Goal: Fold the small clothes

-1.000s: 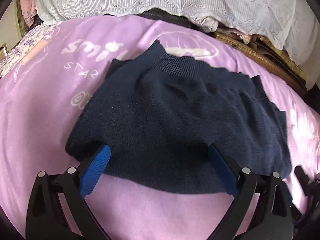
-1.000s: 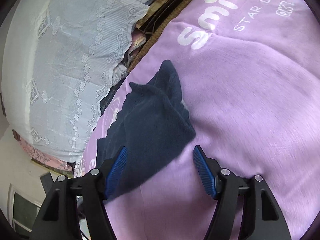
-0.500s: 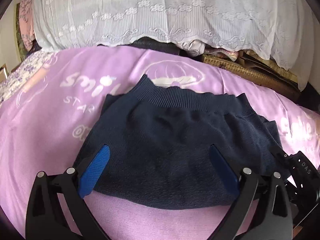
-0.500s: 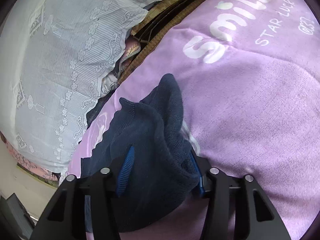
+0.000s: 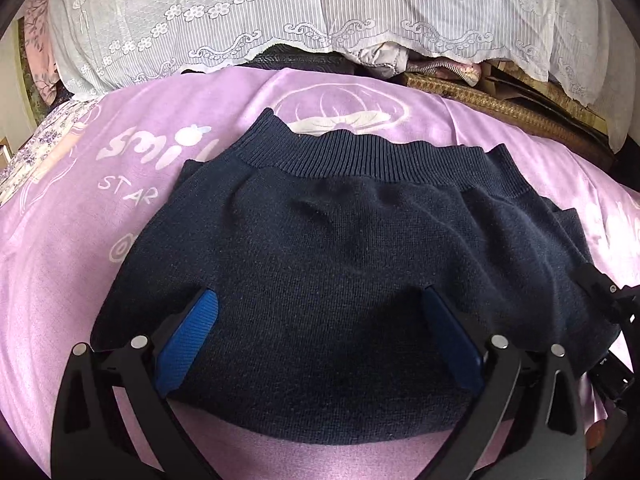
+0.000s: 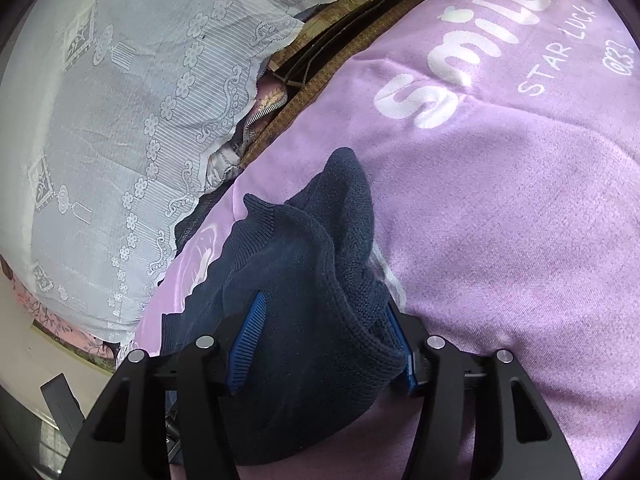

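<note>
A small navy knit garment (image 5: 340, 264) with a ribbed waistband lies on a purple printed blanket (image 5: 80, 216). My left gripper (image 5: 320, 304) is open, its blue pads straddling the garment's near edge. The right gripper shows at the garment's right edge in the left wrist view (image 5: 612, 320). In the right wrist view my right gripper (image 6: 324, 340) has its jaws narrowed around a bunched corner of the navy garment (image 6: 312, 280), which bulges up between the blue pads (image 6: 246, 340).
A white lace cover (image 5: 320, 12) hangs behind the blanket, with a woven mat (image 5: 500, 104) and bundled fabrics under it. The purple blanket (image 6: 520, 200) carries white "smile STAR LUCK" print.
My right gripper moved onto the garment's right corner and closed on it, bunching the cloth. My left gripper moved forward so the garment fills more of its view.
</note>
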